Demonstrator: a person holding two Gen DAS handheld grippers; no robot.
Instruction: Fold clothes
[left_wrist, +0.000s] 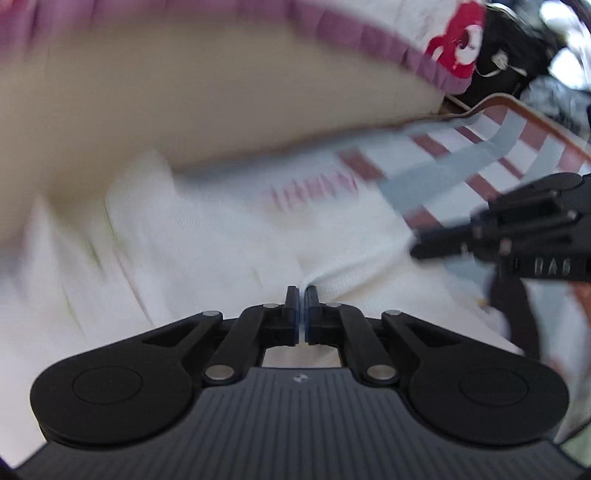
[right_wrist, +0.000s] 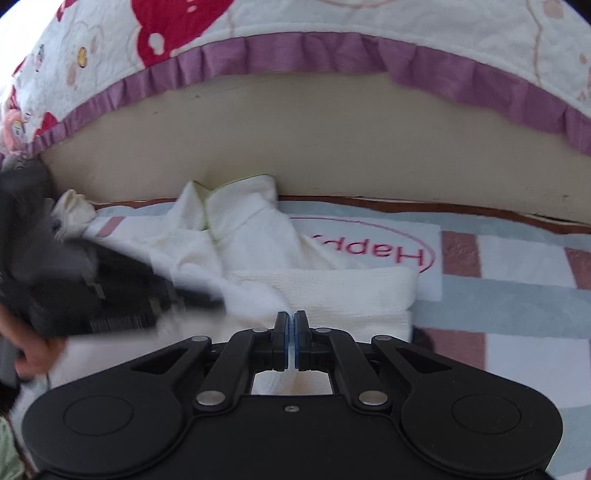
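**White knit garment pinched at two points, low over the striped mat**

Soft, light, limp: a white waffle-knit garment (right_wrist: 325, 291) spread on a striped mat (right_wrist: 517, 295) printed "Happy", close against the beige bed base (right_wrist: 332, 140). Collar end with green piping bunched toward the bed; nearer part lying doubled in a flat band with a straight edge on the right. Likely to sag and drape from any held point, to crease wherever dropped, and to slide little on the textured mat. Best taken at hems, corners or seam lines, two points well apart, so the cloth hangs flat between them.

Left gripper (left_wrist: 302, 295): fingers together, clamped on a small peak of the white cloth. Right gripper (right_wrist: 292, 321): fingers together at the near edge of the cloth; fabric seemingly caught between them, though the contact is hard to make out. Each gripper blurred in the other's view, left one with a hand (right_wrist: 33, 354) behind it.

Around: quilted bedspread (right_wrist: 369, 22) with purple ruffle (right_wrist: 295, 51) hanging above the bed base; dark clutter (left_wrist: 517, 55) past the mat's far corner. In the way, probably: the bed base crowding the collar end, and the two grippers close enough to cross.
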